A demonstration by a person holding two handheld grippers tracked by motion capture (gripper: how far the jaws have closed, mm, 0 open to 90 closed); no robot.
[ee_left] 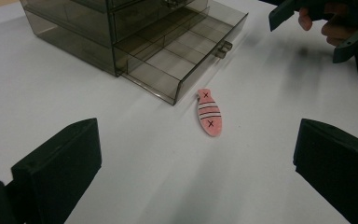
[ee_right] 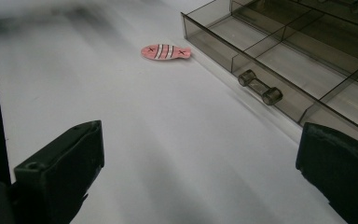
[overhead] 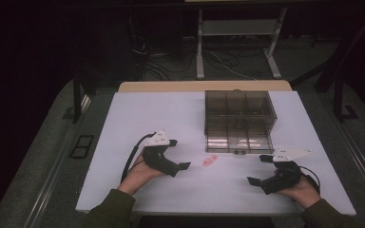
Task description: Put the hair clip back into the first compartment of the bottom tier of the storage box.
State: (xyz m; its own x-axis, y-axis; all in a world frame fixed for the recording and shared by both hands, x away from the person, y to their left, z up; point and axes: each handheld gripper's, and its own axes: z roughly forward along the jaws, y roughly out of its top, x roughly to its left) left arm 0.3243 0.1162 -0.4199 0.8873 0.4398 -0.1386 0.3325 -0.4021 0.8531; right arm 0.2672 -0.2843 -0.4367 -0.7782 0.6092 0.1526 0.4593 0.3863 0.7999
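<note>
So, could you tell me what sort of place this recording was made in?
Probably a lab or workshop set up for recording. A white table carries just a smoky plastic drawer box and a pink fish-shaped piece, while loose cables and a metal desk frame stand on the dark floor behind.
</note>
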